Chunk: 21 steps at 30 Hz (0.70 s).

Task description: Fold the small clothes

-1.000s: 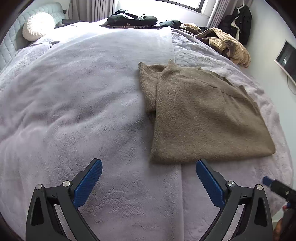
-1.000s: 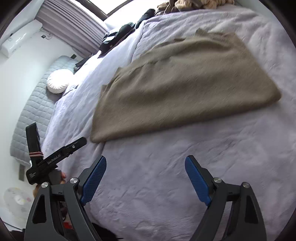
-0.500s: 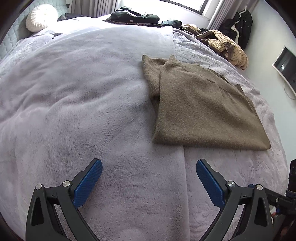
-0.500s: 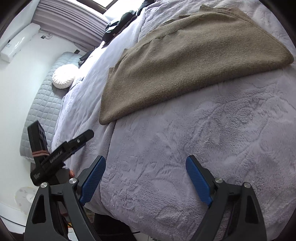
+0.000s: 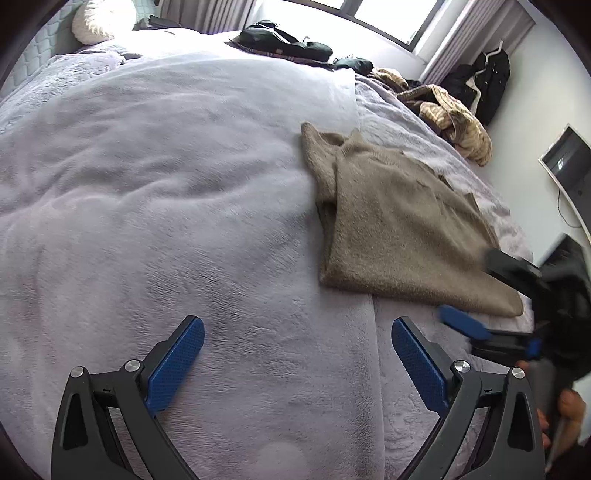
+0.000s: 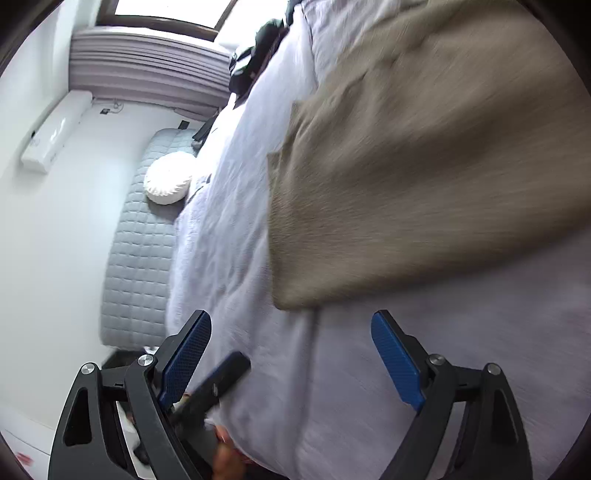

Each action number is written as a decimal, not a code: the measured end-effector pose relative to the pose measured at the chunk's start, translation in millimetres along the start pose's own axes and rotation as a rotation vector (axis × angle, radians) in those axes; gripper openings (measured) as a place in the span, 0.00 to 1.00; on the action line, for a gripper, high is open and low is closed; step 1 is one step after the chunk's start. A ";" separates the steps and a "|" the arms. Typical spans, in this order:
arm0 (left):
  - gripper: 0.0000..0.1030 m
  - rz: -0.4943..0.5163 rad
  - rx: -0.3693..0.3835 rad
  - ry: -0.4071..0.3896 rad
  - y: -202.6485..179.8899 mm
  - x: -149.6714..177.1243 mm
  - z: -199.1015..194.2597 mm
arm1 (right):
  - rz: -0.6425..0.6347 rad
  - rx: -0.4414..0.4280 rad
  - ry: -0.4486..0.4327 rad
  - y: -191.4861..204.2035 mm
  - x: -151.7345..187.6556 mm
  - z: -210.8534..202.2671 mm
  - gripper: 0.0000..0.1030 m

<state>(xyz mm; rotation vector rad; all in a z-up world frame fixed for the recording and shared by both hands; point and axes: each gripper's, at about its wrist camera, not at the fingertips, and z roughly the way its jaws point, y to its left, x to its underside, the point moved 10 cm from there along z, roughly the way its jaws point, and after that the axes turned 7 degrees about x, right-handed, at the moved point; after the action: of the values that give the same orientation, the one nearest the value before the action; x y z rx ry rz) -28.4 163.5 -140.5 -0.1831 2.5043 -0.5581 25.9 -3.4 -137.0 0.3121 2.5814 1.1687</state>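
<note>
A brown knitted sweater (image 5: 399,221) lies folded flat on the lilac fleece blanket (image 5: 166,192), right of the middle. My left gripper (image 5: 295,354) is open and empty, hovering over bare blanket short of the sweater's near left corner. My right gripper (image 6: 291,350) is open and empty, just below the sweater's near corner (image 6: 424,177); that view is motion-blurred. The right gripper also shows at the right edge of the left wrist view (image 5: 491,317), close to the sweater's near right corner. The left gripper's body shows low in the right wrist view (image 6: 214,384).
A heap of dark clothes (image 5: 284,40) and a tan striped garment (image 5: 454,114) lie at the bed's far side. A white round cushion (image 5: 99,18) sits by the quilted headboard (image 6: 144,251). A monitor (image 5: 565,162) stands at the right wall.
The right gripper has swung in towards the sweater's near edge and rolled, and now appears in the left wrist view. The left gripper has drifted slightly back and left. Both stay open.
</note>
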 end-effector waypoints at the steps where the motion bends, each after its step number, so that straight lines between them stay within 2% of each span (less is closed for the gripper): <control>1: 0.99 -0.004 -0.001 -0.004 2.4 -1.3 -1.9 | 0.014 0.003 0.009 1.2 -1.0 12.2 0.88; 5: 0.99 -0.016 -0.003 -0.011 11.5 -5.5 -6.0 | 0.095 0.025 0.011 -5.1 -4.8 39.4 0.87; 7: 0.99 -0.021 0.002 -0.012 13.4 -8.2 -5.2 | 0.111 0.014 0.008 -6.2 -7.2 39.9 0.75; 8: 0.99 -0.025 0.004 -0.013 14.4 -9.3 -5.0 | 0.115 0.012 0.014 -7.0 -7.9 40.4 0.57; 9: 0.99 -0.029 0.008 -0.015 14.7 -11.4 -3.7 | 0.119 0.016 0.020 -9.0 -9.1 40.0 0.33; 11: 0.99 -0.031 0.016 -0.014 13.2 -13.9 -1.1 | 0.120 0.015 0.014 -12.8 -14.4 33.9 0.09; 13: 0.99 -0.029 0.030 -0.015 9.5 -16.5 1.1 | 0.084 0.000 -0.011 -4.9 -18.3 25.5 0.09; 16: 0.99 -0.023 0.046 -0.014 5.1 -17.8 4.3 | -0.013 0.035 -0.017 6.7 -15.3 20.3 0.09; 18: 0.99 -0.021 0.047 -0.008 3.5 -18.1 8.3 | -0.044 0.091 0.016 0.6 -7.5 29.4 0.09; 21: 0.99 -0.025 0.051 -0.003 2.0 -18.6 11.5 | -0.006 0.136 0.075 -19.9 7.0 48.4 0.09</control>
<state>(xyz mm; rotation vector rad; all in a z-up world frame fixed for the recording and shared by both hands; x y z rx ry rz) -6.6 165.9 -140.8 -0.1965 2.4851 -0.6310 34.7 19.6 -183.7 0.2952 2.7318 1.0230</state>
